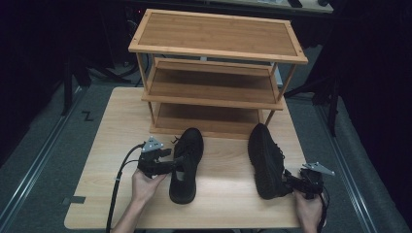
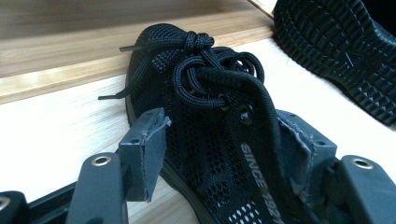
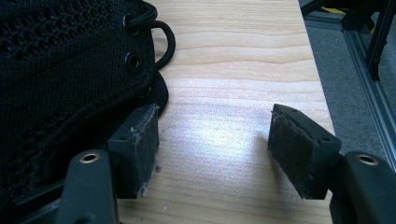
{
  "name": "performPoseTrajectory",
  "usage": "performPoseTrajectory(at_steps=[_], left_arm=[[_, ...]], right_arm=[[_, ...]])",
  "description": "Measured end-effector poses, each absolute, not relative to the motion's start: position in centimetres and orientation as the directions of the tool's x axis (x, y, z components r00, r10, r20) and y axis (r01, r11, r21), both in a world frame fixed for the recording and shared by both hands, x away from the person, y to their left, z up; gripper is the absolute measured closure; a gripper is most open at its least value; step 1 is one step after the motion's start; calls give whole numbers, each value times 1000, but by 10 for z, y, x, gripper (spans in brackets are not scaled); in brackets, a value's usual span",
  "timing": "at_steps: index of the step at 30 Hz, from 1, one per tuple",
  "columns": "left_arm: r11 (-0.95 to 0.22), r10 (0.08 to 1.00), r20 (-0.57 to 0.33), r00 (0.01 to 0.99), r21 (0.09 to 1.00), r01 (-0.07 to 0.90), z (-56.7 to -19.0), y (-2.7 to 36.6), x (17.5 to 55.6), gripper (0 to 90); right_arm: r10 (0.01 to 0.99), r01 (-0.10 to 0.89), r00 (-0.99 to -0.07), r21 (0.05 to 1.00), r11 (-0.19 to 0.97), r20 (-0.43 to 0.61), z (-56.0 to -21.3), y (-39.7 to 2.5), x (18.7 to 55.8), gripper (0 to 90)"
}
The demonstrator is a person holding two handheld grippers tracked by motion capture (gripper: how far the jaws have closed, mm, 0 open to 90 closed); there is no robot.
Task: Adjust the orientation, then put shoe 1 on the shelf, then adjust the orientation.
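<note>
Two black mesh shoes on the desk (image 1: 218,155), in front of a three-tier wooden shoe rack (image 1: 214,63). Left shoe (image 1: 186,165) stands upright, toe toward the rack; the left hand-held gripper (image 2: 224,154) straddles its lace area — jaws part open, one pad on each side of the upper, whether they press it I cannot tell. White print on the tongue strap reads "SINCE 192", rest cut off. Right shoe (image 1: 266,160) lies tipped on its side, sole showing. Right hand-held gripper (image 3: 215,144) sits at its heel end — jaws wide apart, bare desk between them, left pad just beside the mesh collar, nothing held.
</note>
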State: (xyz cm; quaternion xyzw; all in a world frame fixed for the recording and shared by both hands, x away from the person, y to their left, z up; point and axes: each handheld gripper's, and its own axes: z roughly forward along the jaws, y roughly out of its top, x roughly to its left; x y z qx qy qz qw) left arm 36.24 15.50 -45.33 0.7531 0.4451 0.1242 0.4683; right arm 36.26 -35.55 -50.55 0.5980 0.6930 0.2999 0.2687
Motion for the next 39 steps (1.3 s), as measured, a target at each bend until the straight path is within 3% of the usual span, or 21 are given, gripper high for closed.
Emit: performPoseTrajectory(at_steps=[15, 39], left_arm=[[-177, 839, -191, 510, 790, 587, -448, 148, 346, 411], [-136, 853, -247, 459, 745, 653, -459, 130, 343, 784]], right_arm=[[989, 667, -144, 737, 108, -15, -506, -356, 363, 336], [989, 667, -148, 737, 111, -15, -506, -355, 363, 333]])
